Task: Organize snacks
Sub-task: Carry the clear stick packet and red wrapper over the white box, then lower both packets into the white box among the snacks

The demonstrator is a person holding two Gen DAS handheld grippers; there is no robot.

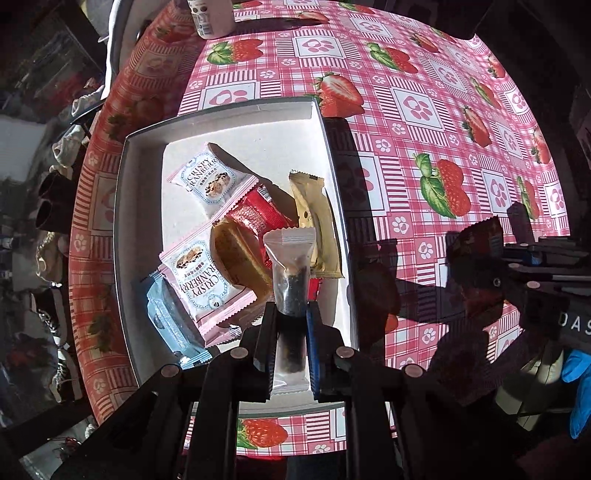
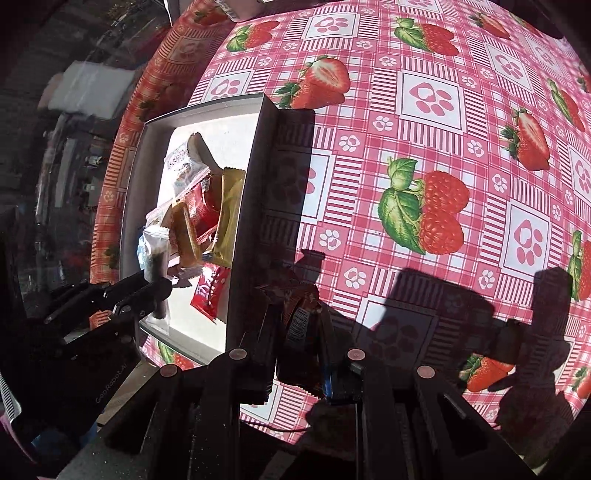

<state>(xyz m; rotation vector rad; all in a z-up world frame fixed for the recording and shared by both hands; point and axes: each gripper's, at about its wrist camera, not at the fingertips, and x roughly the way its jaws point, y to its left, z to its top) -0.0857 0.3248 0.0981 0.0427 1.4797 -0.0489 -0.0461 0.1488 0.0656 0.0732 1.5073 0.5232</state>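
My left gripper [image 1: 290,314] is shut on a clear pouch with a dark snack [image 1: 291,273] and holds it above the white box [image 1: 236,118]. The box holds two pink Crispy Cranberry packs [image 1: 208,177], a red pack [image 1: 255,214], a gold pack [image 1: 317,221], an amber pack [image 1: 240,254] and a blue pack [image 1: 170,317]. My right gripper [image 2: 297,314] is shut on a dark red snack pack [image 2: 299,317], in shadow just right of the box wall [image 2: 255,184]. The left gripper [image 2: 155,291] with its pouch [image 2: 157,254] shows in the right wrist view.
The box sits near the left edge of a table with a pink strawberry-print cloth [image 1: 424,110]. A white bottle [image 1: 208,16] stands at the far edge. Shoes and clutter lie on the floor to the left [image 1: 48,199].
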